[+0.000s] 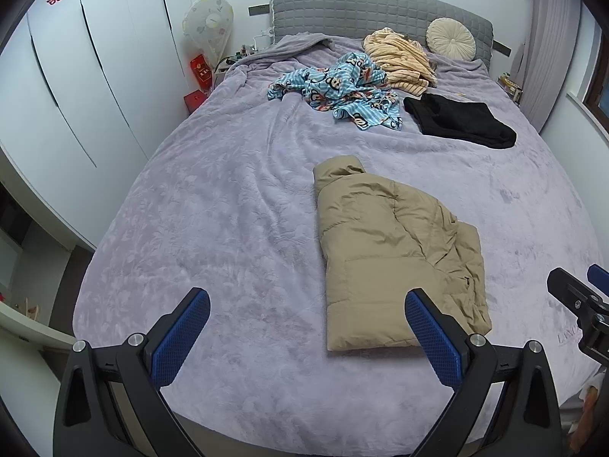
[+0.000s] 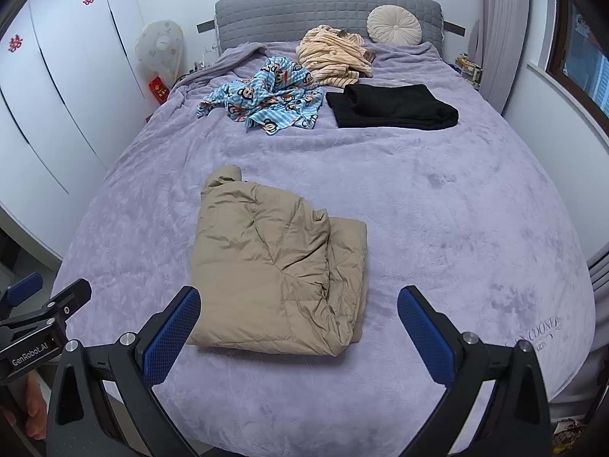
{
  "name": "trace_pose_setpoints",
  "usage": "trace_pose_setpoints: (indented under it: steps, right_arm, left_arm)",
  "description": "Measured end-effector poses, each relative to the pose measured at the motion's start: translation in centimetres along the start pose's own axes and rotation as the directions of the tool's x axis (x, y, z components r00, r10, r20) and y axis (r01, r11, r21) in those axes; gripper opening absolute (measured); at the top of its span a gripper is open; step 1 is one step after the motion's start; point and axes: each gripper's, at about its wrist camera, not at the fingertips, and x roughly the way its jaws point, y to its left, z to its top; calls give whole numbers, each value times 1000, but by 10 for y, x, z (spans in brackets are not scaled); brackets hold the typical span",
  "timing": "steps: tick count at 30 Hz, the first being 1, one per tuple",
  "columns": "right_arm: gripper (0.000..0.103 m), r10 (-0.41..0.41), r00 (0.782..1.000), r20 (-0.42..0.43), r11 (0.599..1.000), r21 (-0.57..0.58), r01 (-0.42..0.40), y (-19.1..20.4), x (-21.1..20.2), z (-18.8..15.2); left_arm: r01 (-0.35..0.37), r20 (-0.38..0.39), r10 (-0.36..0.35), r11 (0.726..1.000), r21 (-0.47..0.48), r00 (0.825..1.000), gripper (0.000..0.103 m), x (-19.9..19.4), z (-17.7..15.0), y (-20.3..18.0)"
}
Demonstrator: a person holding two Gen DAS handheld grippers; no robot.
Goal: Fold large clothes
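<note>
A tan puffer jacket [image 1: 392, 255] lies folded into a rough rectangle on the lilac bed cover [image 1: 228, 209], collar toward the headboard. It also shows in the right wrist view [image 2: 274, 266]. My left gripper [image 1: 306, 327] is open and empty, held above the bed's near edge, its right finger in front of the jacket's near left corner. My right gripper [image 2: 298, 327] is open and empty, held above the near edge just in front of the jacket. Each gripper shows at the edge of the other's view.
Farther up the bed lie a crumpled blue cartoon-print garment [image 2: 266, 95], a striped peach garment [image 2: 335, 57] and a folded black garment [image 2: 392, 106]. A round cream cushion [image 2: 394, 24] leans on the grey headboard. White wardrobes [image 1: 76, 76] stand left; a window [image 2: 582, 57] is right.
</note>
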Motion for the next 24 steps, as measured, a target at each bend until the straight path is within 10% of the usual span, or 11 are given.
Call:
trace_pose_setpoints:
  steps: [24]
  right_arm:
    - [103,0,1000,-3,1000,-2,0,-1,0,1]
  left_arm:
    - [0,-5,0,1000,3,1000,102,3,0,1]
